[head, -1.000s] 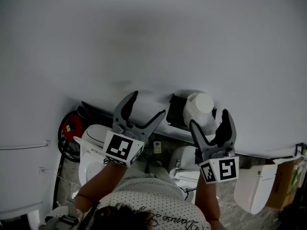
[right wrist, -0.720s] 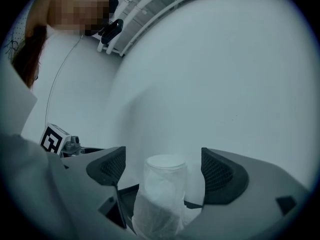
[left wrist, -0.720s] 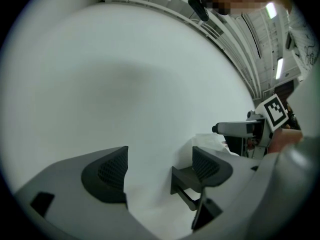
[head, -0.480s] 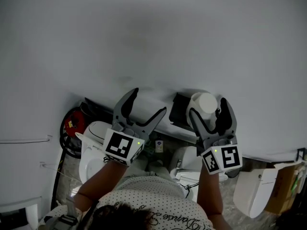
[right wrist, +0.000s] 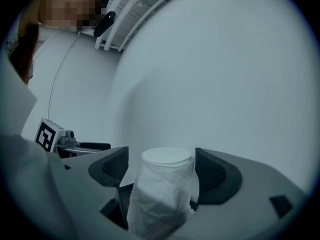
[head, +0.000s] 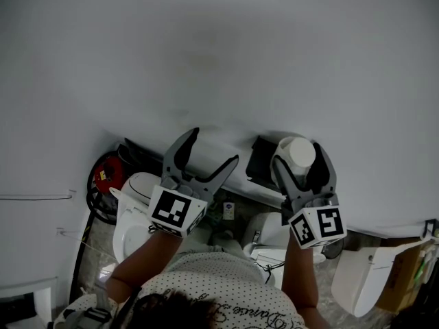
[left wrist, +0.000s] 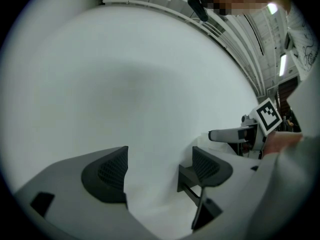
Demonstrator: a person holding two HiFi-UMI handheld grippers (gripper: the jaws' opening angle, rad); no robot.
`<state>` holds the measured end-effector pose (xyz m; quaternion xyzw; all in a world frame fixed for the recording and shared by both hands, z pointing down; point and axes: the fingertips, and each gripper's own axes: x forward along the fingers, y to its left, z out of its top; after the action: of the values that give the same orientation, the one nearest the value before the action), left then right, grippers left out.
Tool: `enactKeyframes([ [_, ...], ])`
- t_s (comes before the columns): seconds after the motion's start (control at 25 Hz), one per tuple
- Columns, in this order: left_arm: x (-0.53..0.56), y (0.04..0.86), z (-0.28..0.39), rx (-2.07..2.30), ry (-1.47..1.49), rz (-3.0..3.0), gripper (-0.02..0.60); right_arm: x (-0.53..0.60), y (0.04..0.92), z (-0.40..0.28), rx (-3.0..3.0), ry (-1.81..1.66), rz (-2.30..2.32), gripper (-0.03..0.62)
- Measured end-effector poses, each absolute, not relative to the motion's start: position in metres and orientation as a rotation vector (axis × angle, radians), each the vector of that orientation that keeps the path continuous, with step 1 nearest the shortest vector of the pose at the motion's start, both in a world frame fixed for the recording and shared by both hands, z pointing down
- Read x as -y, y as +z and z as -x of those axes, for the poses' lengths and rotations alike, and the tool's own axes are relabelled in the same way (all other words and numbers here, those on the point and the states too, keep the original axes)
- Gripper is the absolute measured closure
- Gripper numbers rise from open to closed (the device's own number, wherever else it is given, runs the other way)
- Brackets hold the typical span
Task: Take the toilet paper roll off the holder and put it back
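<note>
A white toilet paper roll (head: 296, 151), wrapped in thin plastic, stands upright on a black holder (head: 260, 157) fixed to the pale wall. My right gripper (head: 300, 157) reaches level around it. In the right gripper view the roll (right wrist: 165, 184) stands between the two pads; the right gripper (right wrist: 162, 169) has just been closing its jaws and the pads lie close to the roll's sides without visibly squeezing it. My left gripper (head: 212, 147) hovers open to the left of the holder. In the left gripper view the left gripper (left wrist: 157, 169) has only bare wall between its pads.
The plain wall (head: 206, 46) fills the upper part of the head view. Below stand a white toilet (head: 134, 211) at the left, a red object (head: 103, 177) beside it, and another white fixture (head: 360, 279) at the lower right.
The right gripper has moved in toward the wall, so its jaws now flank the roll, and they stand slightly narrower. The left gripper has stayed nearly still.
</note>
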<state>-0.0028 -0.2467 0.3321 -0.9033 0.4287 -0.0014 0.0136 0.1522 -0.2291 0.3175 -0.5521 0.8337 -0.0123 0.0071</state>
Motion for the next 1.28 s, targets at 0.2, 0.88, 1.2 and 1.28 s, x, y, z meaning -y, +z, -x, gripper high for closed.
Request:
enactKeyframes([
  [0.2,0.247,0.334,0.005,-1.348,-0.007,2.816,0.195,0.232,0.319,-0.152,-2.61,-0.04,1.728,0.175],
  [0.88,0.247,0.339,0.02,-1.392,-0.006,2.797,0.195,0.239,0.328,-0.156,-2.606,-0.037,1.765,0.295],
  [1.2,0.247,0.34,0.023,-1.401,-0.005,2.791,0.196,0.242,0.33,-0.156,-2.603,-0.043,1.773,0.298],
  [1.28,0.247,0.34,0.023,-1.402,-0.006,2.792,0.196,0.243,0.329,-0.157,-2.603,-0.045,1.775,0.298],
])
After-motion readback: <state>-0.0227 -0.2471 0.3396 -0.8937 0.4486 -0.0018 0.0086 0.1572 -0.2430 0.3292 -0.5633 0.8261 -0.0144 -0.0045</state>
